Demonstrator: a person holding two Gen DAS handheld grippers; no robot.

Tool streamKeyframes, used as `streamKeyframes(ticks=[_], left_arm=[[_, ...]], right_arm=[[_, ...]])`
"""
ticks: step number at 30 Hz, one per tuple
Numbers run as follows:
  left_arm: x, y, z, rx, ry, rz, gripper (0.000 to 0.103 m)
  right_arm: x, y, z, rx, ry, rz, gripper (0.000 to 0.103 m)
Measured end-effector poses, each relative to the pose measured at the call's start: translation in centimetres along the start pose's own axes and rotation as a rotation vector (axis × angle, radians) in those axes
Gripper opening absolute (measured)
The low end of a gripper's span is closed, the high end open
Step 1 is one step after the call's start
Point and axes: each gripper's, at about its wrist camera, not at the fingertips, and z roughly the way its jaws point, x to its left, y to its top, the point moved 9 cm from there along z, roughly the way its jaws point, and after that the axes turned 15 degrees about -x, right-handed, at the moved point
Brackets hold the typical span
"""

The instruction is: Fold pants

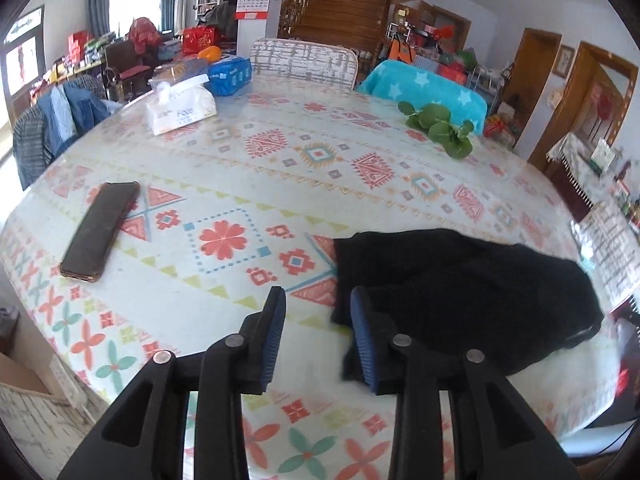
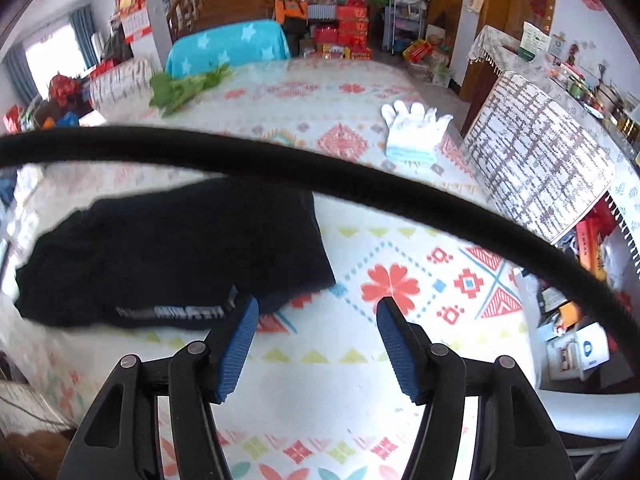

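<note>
On the round table, under a patterned cloth of red flowers and diamonds, the black pants lie bunched in a rough folded heap near the edge closest to the cameras. In the right wrist view the same pants sit left of centre, a strip of white lettering showing along the near hem.

Chairs around the far side: one draped in a turquoise star blanket, one with a grey-and-white check cover. A second check-covered chair back stands at the table's right edge in the right wrist view.

A thick black cable arcs across the right wrist view, close to the lens (blurred, ends out of frame).

Left gripper: jaws parted, nothing between them; the right-hand blue pad sits just at or over the pants' near-left edge, contact not clear. Right gripper: jaws wide apart, nothing held, over bare cloth just right of the pants; its left pad is beside the lettered hem.

Smaller items: tissue pack far left, blue packet behind it, dark phone lying flat well left of the pants, leafy greens by the turquoise chair, white gloves far right.
</note>
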Motion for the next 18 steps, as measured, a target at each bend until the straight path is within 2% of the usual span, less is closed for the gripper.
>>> streamKeyframes(ticks=[3, 5, 9, 12, 18], left_arm=[[-1.8, -0.4, 1.0, 0.022, -0.023, -0.023, 0.036], [-2.7, -1.1, 1.6, 0.037, -0.047, -0.047, 0.041], [-3.5, -2.8, 2.7, 0.078, -0.088, -0.127, 0.041], [-3.8, -4.0, 3.4, 0.103, -0.093, -0.149, 0.041], [-3.6, -4.5, 4.9, 0.113, -0.108, -0.168, 0.043]], right_arm=[[3.0, 1.2, 1.6, 0.002, 0.066, 0.039, 0.066], [6.4, 1.8, 2.6, 0.011, 0.124, 0.009, 0.066], [15.4, 2.7, 4.1, 0.039, 0.271, -0.144, 0.066], [22.3, 2.9, 5.6, 0.063, 0.369, -0.268, 0.066], [31.1, 3.8, 10.5, 0.079, 0.424, -0.446, 0.066]])
